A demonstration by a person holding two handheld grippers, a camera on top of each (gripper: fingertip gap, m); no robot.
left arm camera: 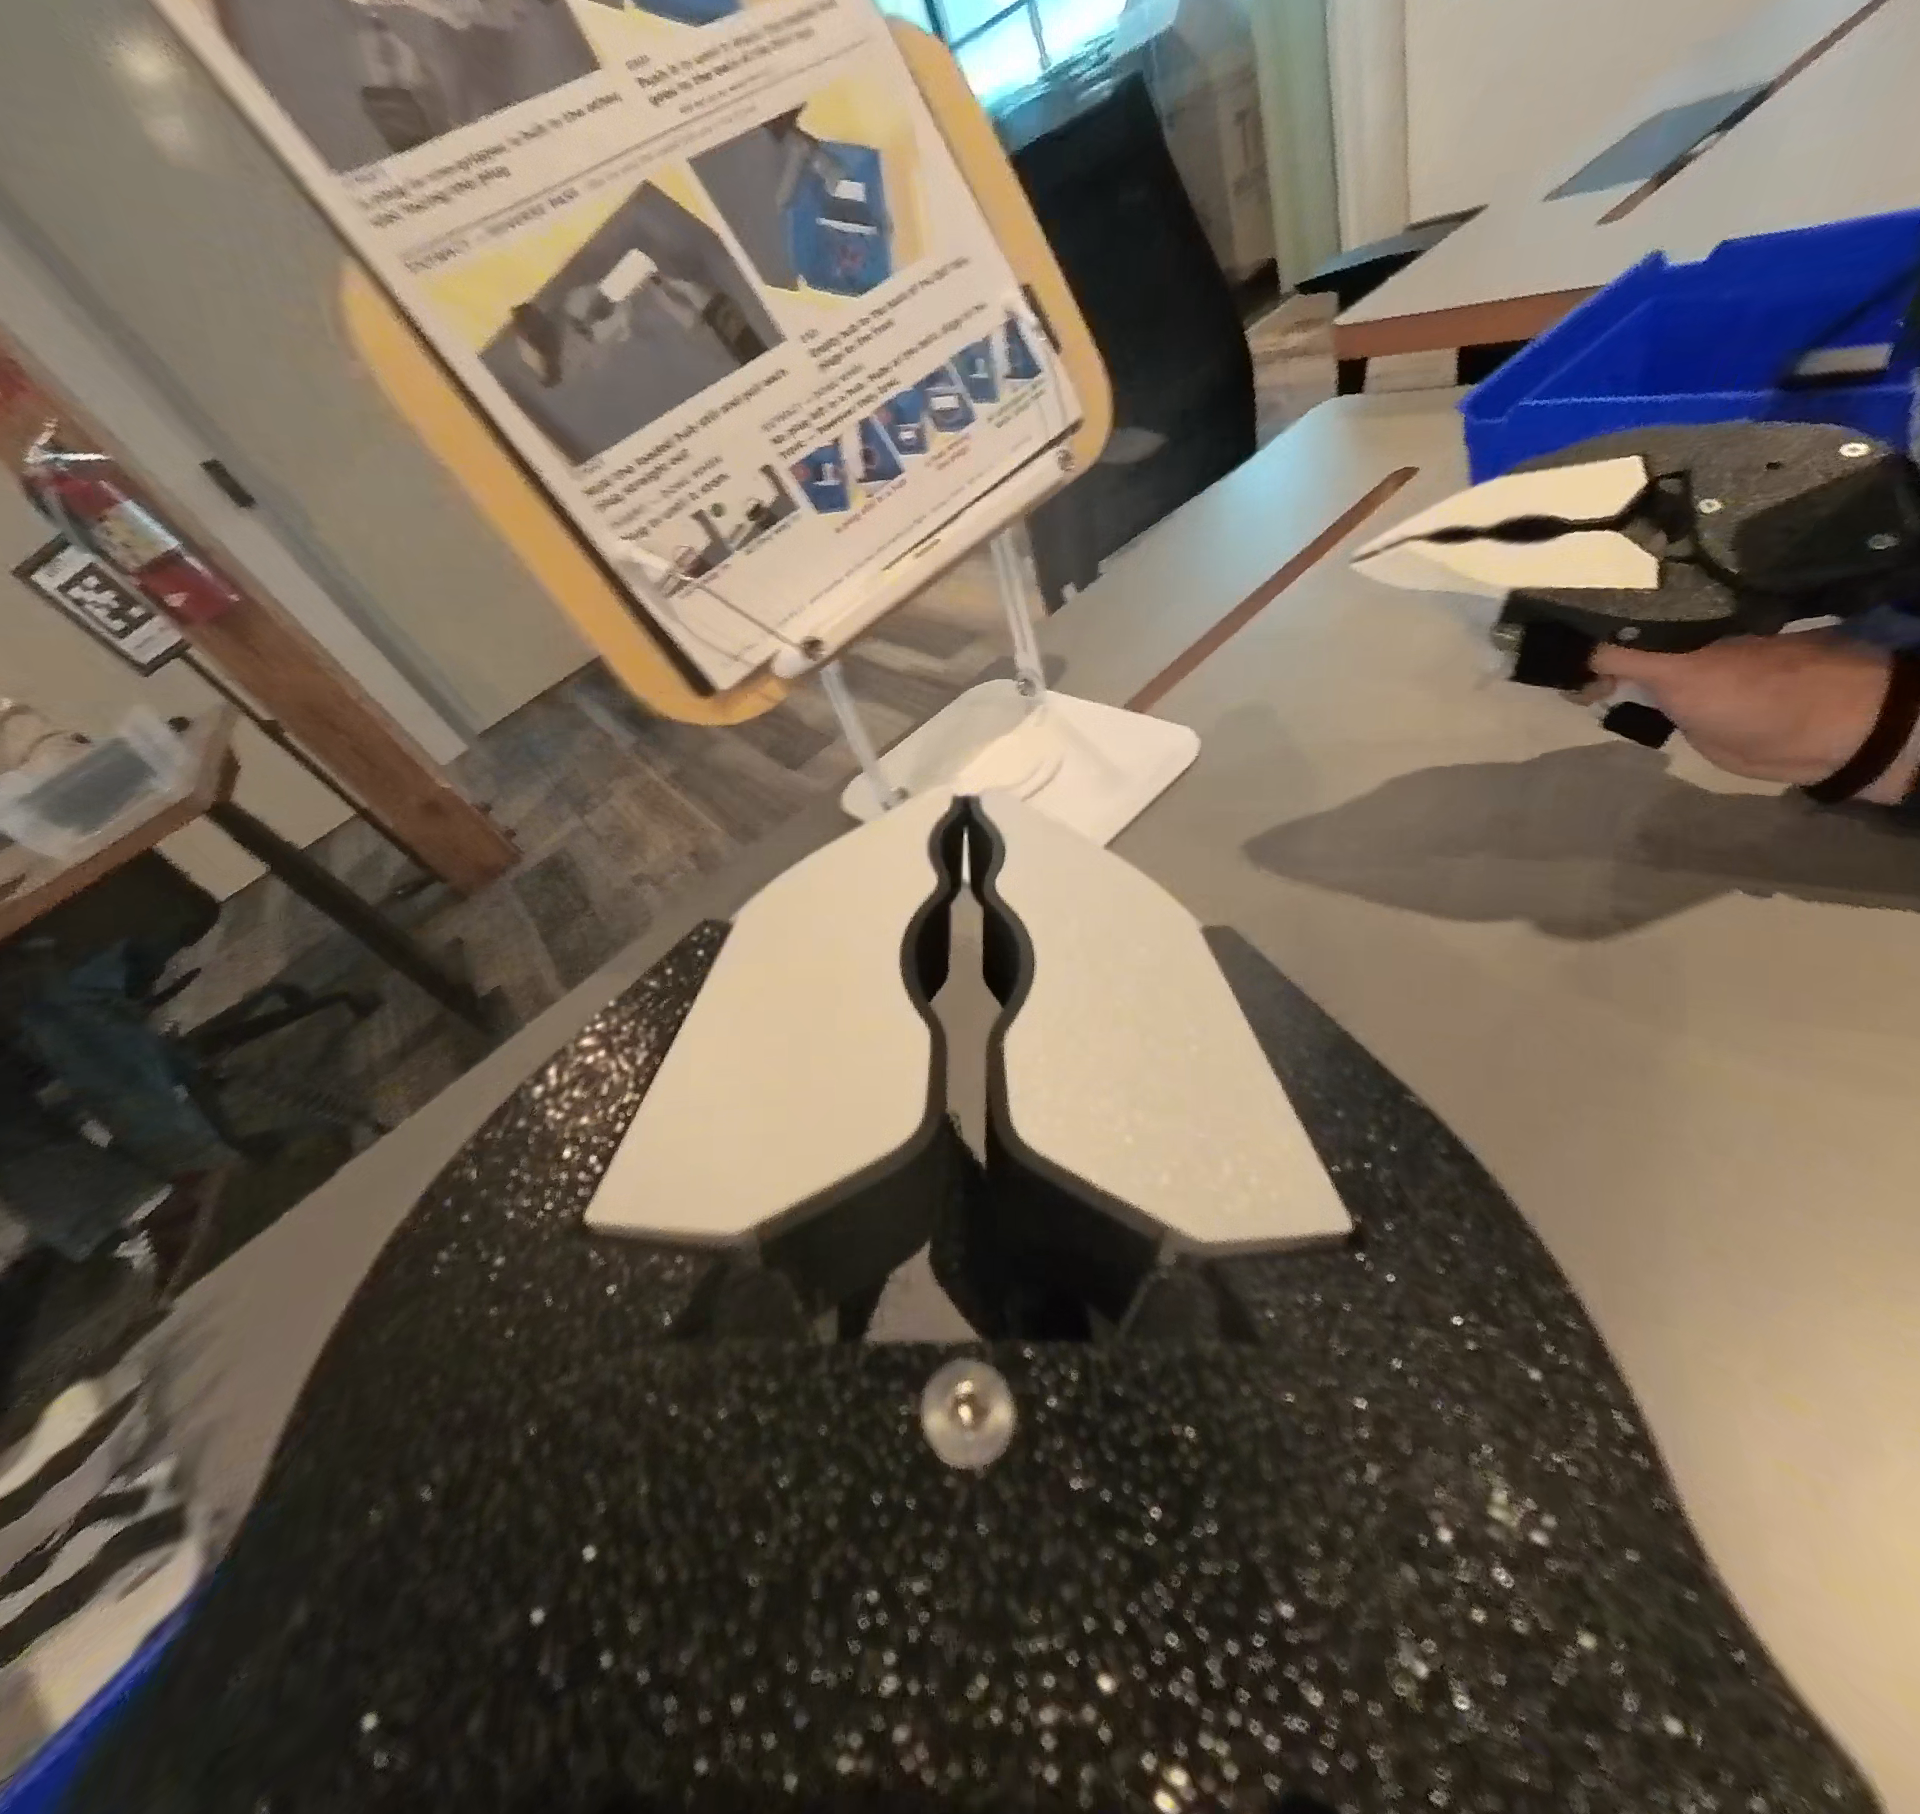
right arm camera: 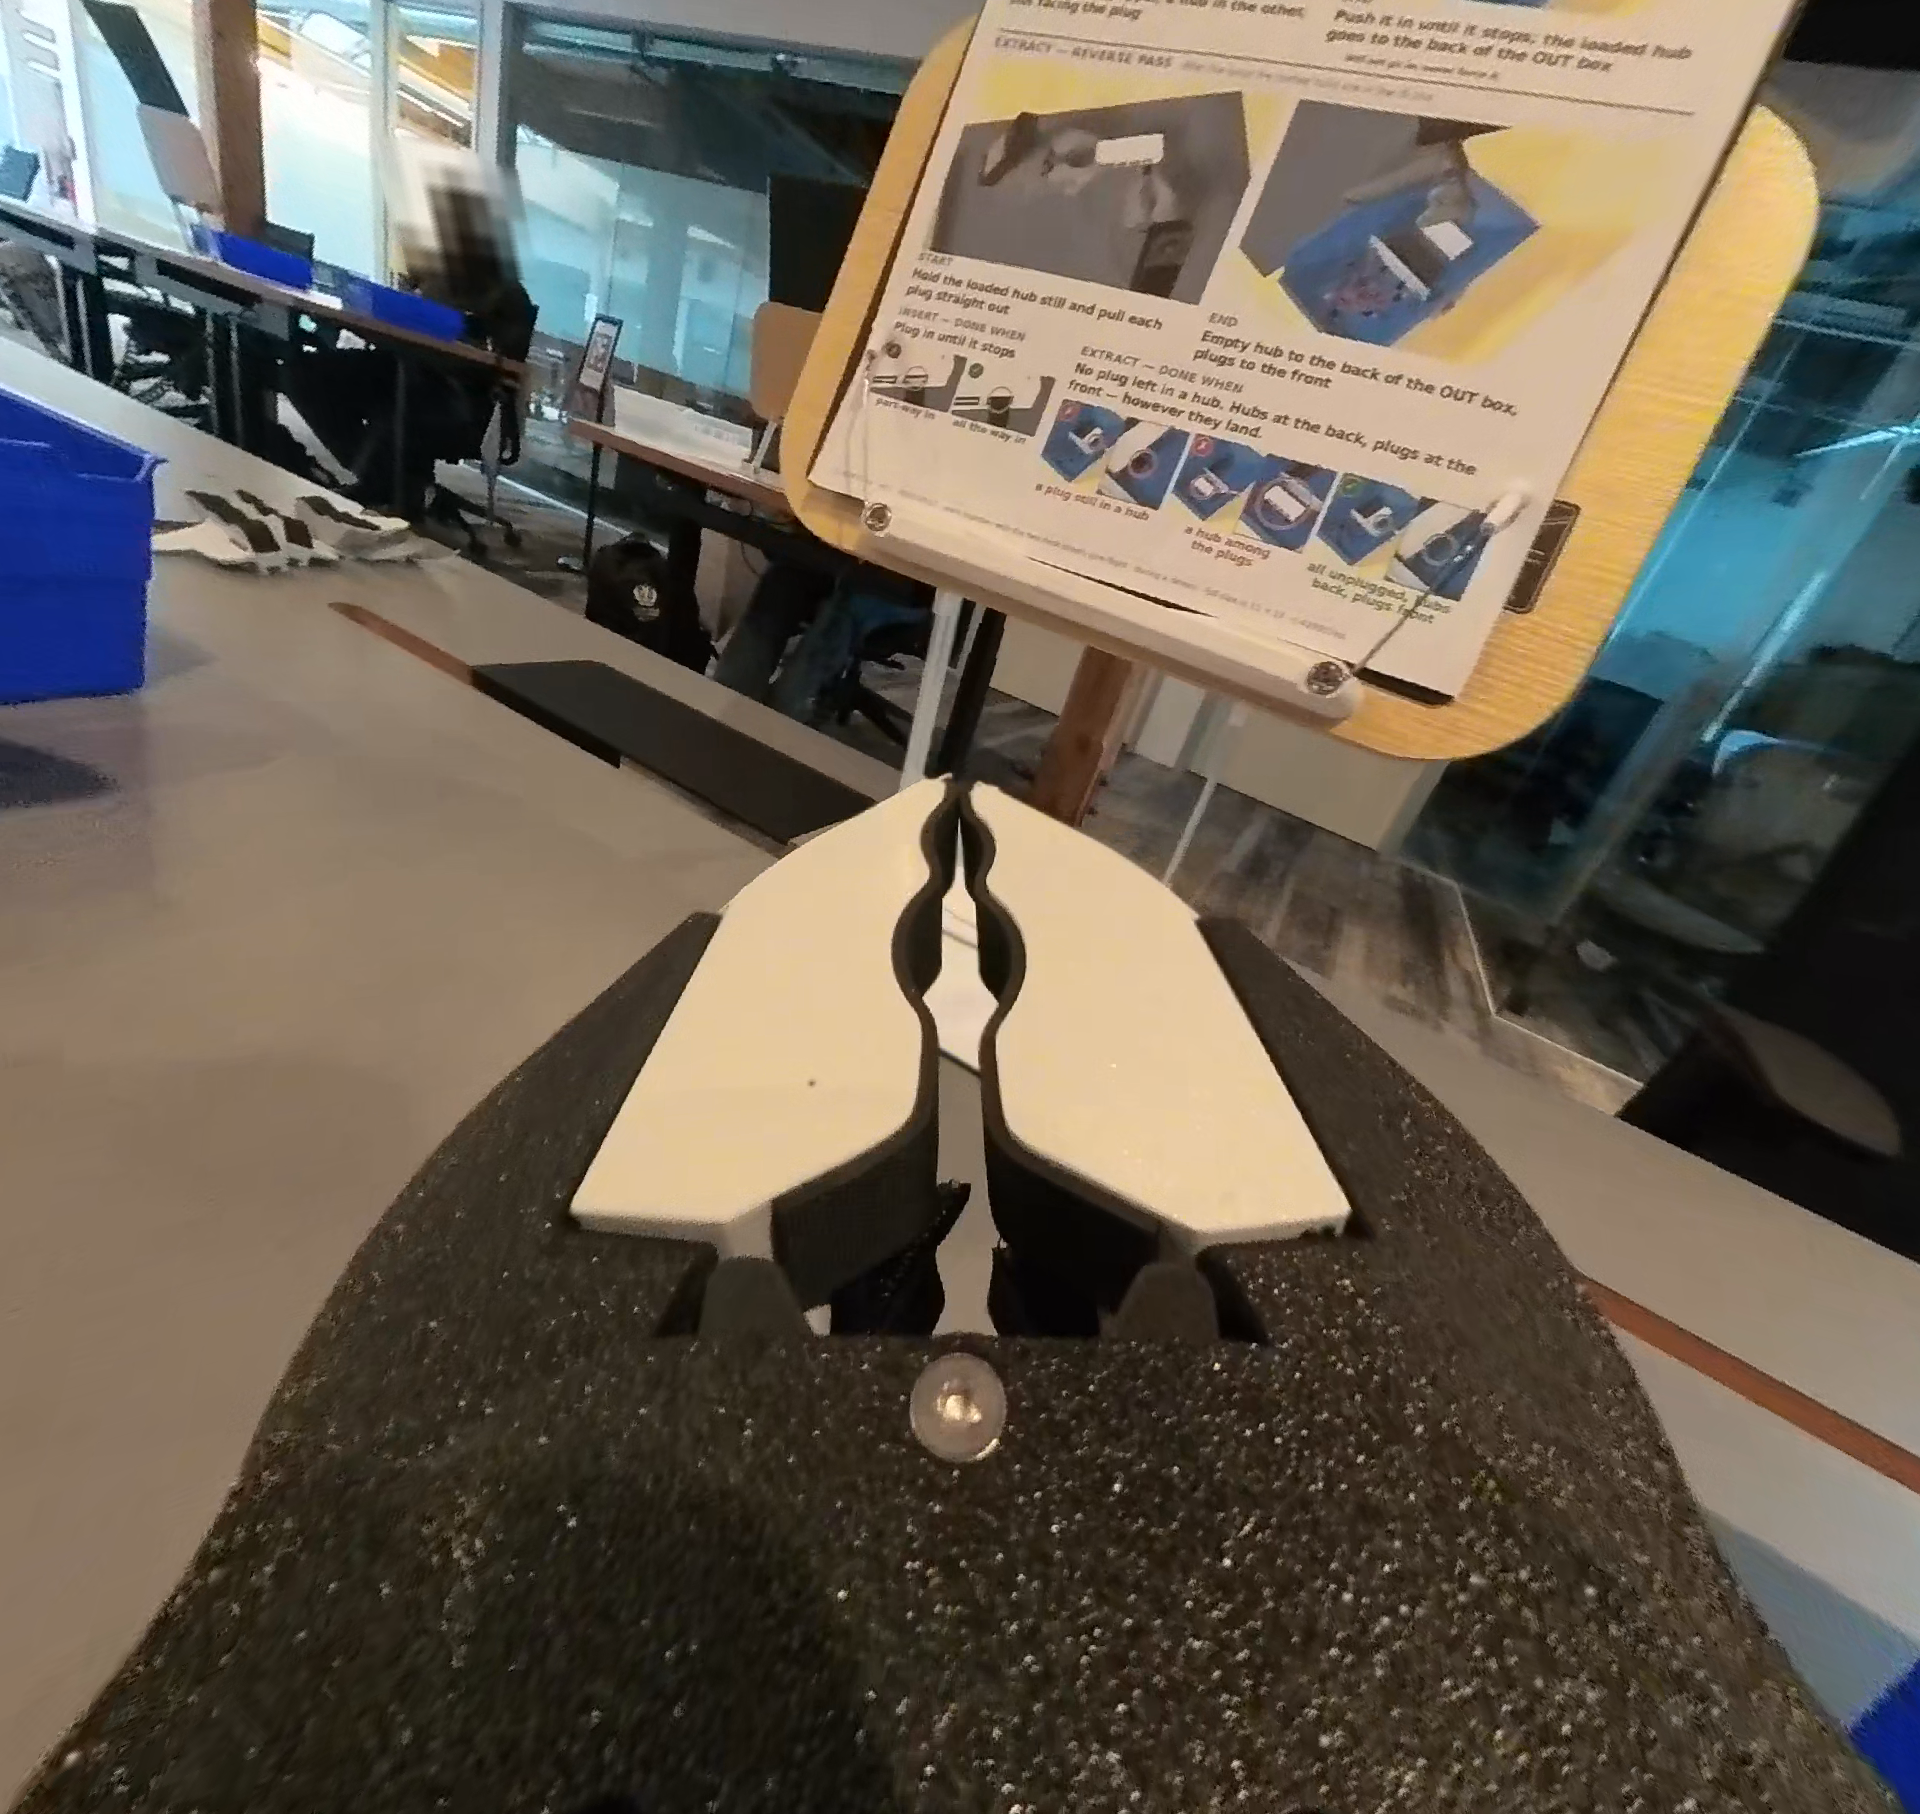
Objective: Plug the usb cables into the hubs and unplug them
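Both grippers are in the air over a grey table (left arm camera: 1558, 1193), neither carrying anything. The left gripper (left arm camera: 966, 814) has its white fingers (left arm camera: 831, 1068) pressed together at the tips, nothing between them. The right gripper (right arm camera: 956, 790) shows the same: tips closed on each other, empty. The left wrist view also catches it from the side, held by a hand (left arm camera: 1756, 725), fingers together.

No USB cable and no hub shows in either view; where they lie cannot be told from here. A blue bin (left arm camera: 1704, 351) sits on the table behind the right gripper; its contents are hidden. Another blue bin (right arm camera: 62, 559) stands at the far left of the right wrist view.

Straight ahead of both grippers stands an instruction sheet (right arm camera: 1247, 289) clipped to a yellow-edged board on a white stand (left arm camera: 1029, 746).

Judgement: no plug or hub is in hand, so this looks like a pause between passes or before the first pick. The next move would call for opening both sets of fingers, turning toward the bins, and finding a hub for one gripper and a plug for the other.
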